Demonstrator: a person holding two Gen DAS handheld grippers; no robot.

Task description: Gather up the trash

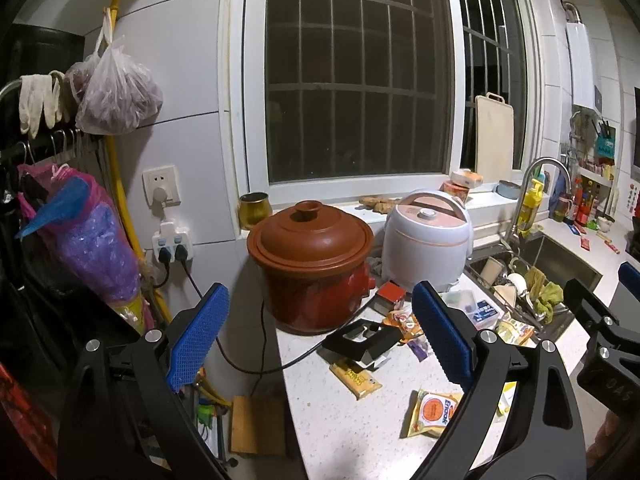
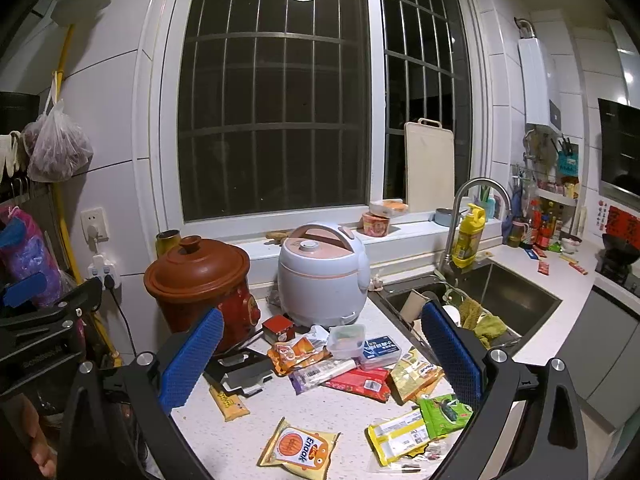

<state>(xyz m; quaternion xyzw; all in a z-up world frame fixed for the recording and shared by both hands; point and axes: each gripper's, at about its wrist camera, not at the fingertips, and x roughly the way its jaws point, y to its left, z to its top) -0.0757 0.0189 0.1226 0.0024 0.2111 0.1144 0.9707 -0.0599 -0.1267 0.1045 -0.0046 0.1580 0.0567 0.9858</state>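
The right gripper (image 2: 320,364) and left gripper (image 1: 320,334) both gape wide, holding nothing. Ahead of them, scattered crinkled snack wrappers (image 2: 352,384) litter the white speckled surface (image 2: 240,440), the yellow Enaak packet (image 2: 300,448) lying nearest.

Left gripper (image 1: 320,328): my 2 blue-padded fingers (image 1: 198,332) spread wide, nothing between them, raised and pointing forward. Black frame with silver bolts visible behind the pads. Right gripper (image 2: 322,360): same posture, 2 fingers (image 2: 192,362) wide apart, nothing held, level. Both grippers side by side, close together; each one's black body shows at edge of other's view. My hand (image 2: 38,448) partly visible low at left edge of right wrist view, behind left gripper; grip itself hidden.
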